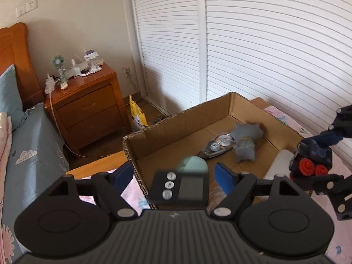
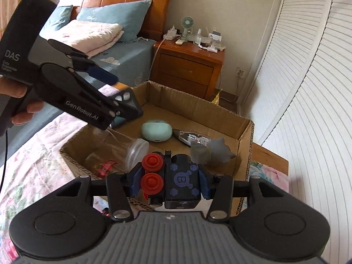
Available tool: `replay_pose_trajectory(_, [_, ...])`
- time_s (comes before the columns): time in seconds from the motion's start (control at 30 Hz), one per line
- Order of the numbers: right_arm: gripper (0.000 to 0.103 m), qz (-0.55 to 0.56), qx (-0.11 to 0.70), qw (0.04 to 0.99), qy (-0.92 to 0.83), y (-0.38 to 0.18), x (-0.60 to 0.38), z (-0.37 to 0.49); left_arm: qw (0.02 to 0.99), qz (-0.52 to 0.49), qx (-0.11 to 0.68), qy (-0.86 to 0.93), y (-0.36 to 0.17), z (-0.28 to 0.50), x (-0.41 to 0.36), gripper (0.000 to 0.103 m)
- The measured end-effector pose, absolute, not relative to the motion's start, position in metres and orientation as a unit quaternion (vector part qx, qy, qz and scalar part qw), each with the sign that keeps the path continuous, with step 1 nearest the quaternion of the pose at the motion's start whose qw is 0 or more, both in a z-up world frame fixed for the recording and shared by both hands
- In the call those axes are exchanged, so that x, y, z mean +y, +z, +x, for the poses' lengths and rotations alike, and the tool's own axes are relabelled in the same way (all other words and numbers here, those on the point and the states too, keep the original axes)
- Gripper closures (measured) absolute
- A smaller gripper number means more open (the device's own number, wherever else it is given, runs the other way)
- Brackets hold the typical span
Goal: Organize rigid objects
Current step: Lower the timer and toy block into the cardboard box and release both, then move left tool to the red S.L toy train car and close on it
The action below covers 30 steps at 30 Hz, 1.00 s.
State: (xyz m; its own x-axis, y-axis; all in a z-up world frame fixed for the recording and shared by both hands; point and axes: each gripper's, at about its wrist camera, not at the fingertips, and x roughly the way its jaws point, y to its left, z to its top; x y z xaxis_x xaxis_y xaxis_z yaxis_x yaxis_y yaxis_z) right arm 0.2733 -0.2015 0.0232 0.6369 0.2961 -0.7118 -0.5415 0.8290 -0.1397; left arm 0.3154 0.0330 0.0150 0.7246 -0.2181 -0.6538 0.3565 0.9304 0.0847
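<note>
The right tool (image 2: 169,181) is closed on a black cube toy (image 2: 182,181) with two red knobs on its side; the blue pads (image 2: 203,183) press it from both sides, and it hangs over the near edge of the cardboard box (image 2: 198,107). The left tool (image 1: 175,176) has its blue pads (image 1: 224,177) spread wide apart. A small black timer (image 1: 179,189) with three round buttons and a grey screen sits between them, close to the body of the tool; in the left wrist view neither pad touches it, and in the right wrist view I cannot tell how it is carried. The timer is above the left corner of the box.

Inside the box, nearest, lies a clear plastic container (image 2: 123,147) on its side. Behind it is a mint green oval case (image 2: 156,131). Just beside this is a clear packet with silver round parts (image 2: 193,138), and a grey spiky toy (image 2: 211,150) touches that packet.

The box stands on a bed with a pink flowered sheet (image 2: 33,151). Farther away are a wooden nightstand (image 2: 189,66) with a small green fan (image 2: 187,24), and white louvered doors (image 1: 264,44).
</note>
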Motion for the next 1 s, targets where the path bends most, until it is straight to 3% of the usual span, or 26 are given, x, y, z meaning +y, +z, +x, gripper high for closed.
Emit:
replay_pose_trajectory(0.1, [0.048, -0.167, 0.358, 0.889, 0.231, 0.022, -0.202, 0.281, 0.926, 0.09, 0.331, -0.158, 0.015, 0.303, 0.041, 0.01])
replay_pose_trajectory(0.27, [0.046, -0.153, 0.351, 0.899, 0.213, 0.024, -0.196, 0.301, 0.926, 0.097, 0.332, -0.152, 0.02, 0.275, 0.051, 0.008])
replay_pose_trajectory(0.33, [0.027, -0.145, 0.356, 0.899, 0.208, 0.024, -0.195, 0.308, 0.923, 0.096, 0.339, -0.155, 0.022, 0.264, 0.053, 0.008])
replay_pose_trajectory(0.53, [0.001, -0.124, 0.359, 0.902, 0.205, 0.025, -0.202, 0.294, 0.924, 0.103, 0.336, -0.152, 0.026, 0.233, 0.053, 0.004])
replay_pose_trajectory(1.0, [0.0, -0.08, 0.374, 0.914, 0.134, 0.011, -0.24, 0.211, 0.923, 0.057, 0.361, -0.118, 0.02, 0.165, 0.039, 0.002])
